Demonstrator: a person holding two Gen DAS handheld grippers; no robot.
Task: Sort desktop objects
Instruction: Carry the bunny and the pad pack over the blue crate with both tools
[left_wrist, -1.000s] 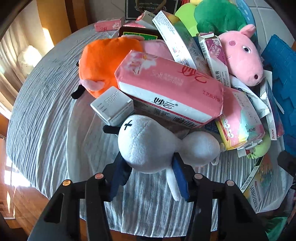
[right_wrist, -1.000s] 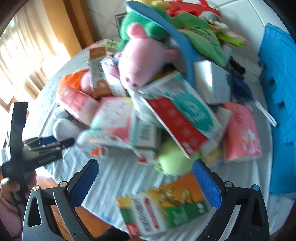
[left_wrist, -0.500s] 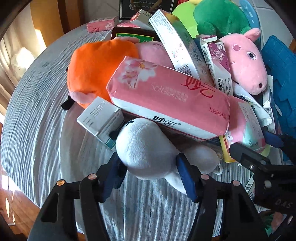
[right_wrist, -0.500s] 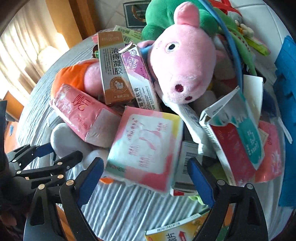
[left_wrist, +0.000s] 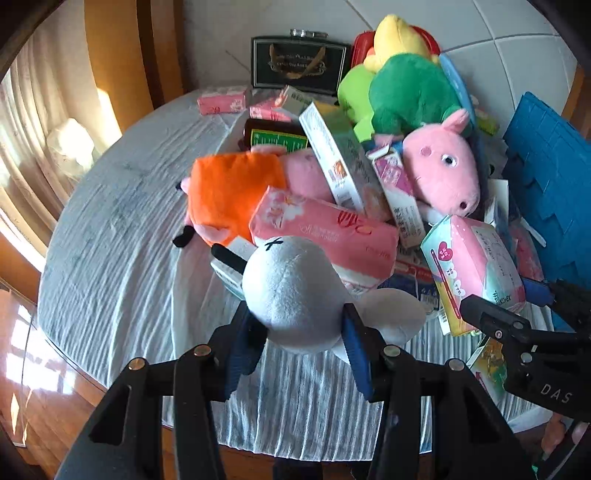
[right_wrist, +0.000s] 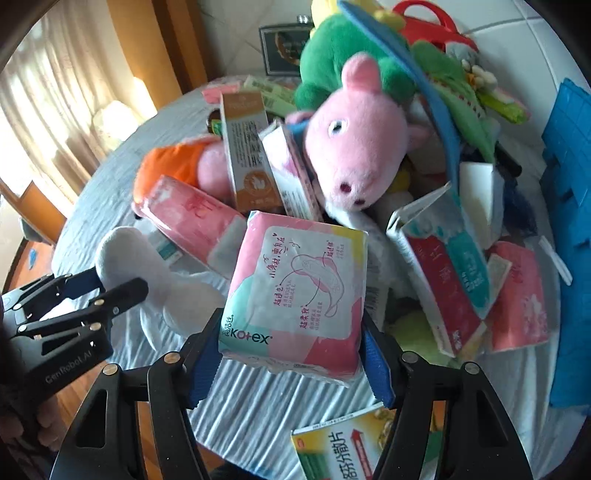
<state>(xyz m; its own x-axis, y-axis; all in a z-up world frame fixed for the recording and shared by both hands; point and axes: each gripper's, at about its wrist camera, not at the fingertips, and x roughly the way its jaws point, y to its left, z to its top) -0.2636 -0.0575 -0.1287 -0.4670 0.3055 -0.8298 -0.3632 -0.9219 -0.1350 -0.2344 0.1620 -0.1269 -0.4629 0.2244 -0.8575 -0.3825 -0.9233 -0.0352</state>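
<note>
lifted clear of the worktop (left_wrist: 122, 258) since a second ago, the grey plush toy (left_wrist: 295, 291) is clamped in the left gripper (left_wrist: 299, 347); the sanitary pad pack (right_wrist: 295, 291), just closed on, is clamped in the right gripper (right_wrist: 291, 365), both apparently being pulled from the pile for sorting.

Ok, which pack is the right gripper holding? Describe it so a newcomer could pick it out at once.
Start at the heap on the striped tablecloth and find the pink pig toy. Just below its snout, at the heap's near edge, the right gripper pinches a soft square pack. It alone is pink, teal and yellow, with a drawn pad outline.
</note>
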